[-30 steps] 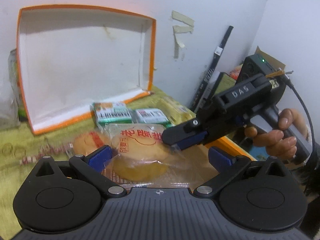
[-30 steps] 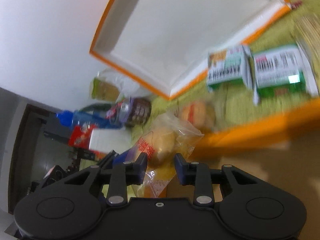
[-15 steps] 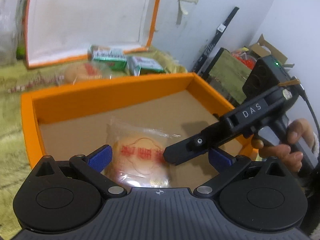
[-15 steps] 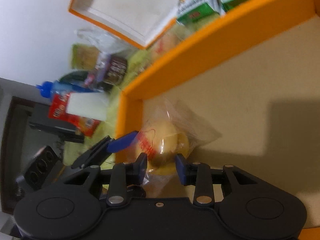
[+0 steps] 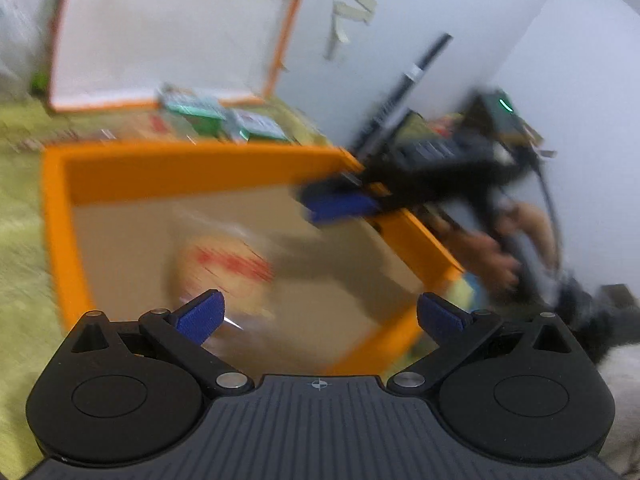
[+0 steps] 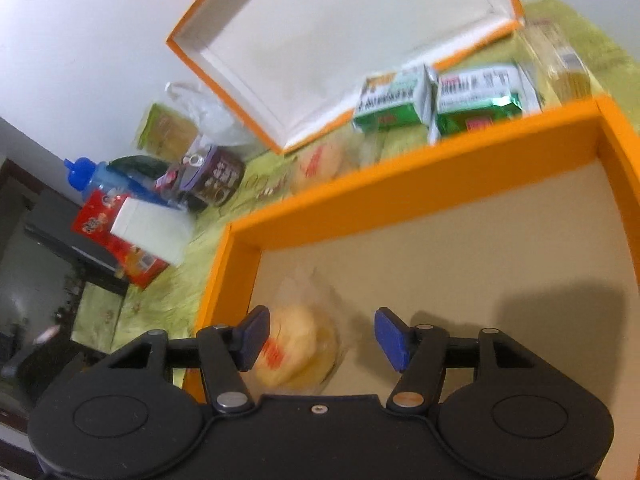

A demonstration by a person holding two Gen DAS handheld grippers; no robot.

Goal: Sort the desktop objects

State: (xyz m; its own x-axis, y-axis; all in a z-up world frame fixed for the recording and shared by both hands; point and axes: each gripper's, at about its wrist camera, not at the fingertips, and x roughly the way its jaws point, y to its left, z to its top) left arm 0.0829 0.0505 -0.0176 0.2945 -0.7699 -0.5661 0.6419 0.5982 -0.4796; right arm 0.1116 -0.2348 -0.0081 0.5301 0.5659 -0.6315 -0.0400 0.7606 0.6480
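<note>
Jaws on the right gripper [image 6: 318, 340] are standing apart, having just been opening, and the bagged pastry [image 6: 298, 350] is lying loose between them, nearer the left pad, on the brown floor of the orange box [image 6: 400, 188]. Half a second back those pads were clamped on its wrapper, so the release is happening inside the box and this item counts as sorted. Beyond the far wall of the box, ahead of the jaws, two green packets [image 6: 440, 98] and another wrapped pastry [image 6: 320, 160] are waiting on the tabletop beside the propped white lid [image 6: 340, 40].

From the left wrist, the left gripper [image 5: 320, 316] is holding its jaws wide with nothing between them. The pastry [image 5: 224, 268] is sitting just ahead of the left pad, though heavy blur is making its outline hard to read; it is probably flat on the box floor. The right gripper [image 5: 340, 204] is showing up and to the right, over the box's right wall [image 5: 424, 236], clear of the pastry. A fresh pickup looks like the next job.
</note>
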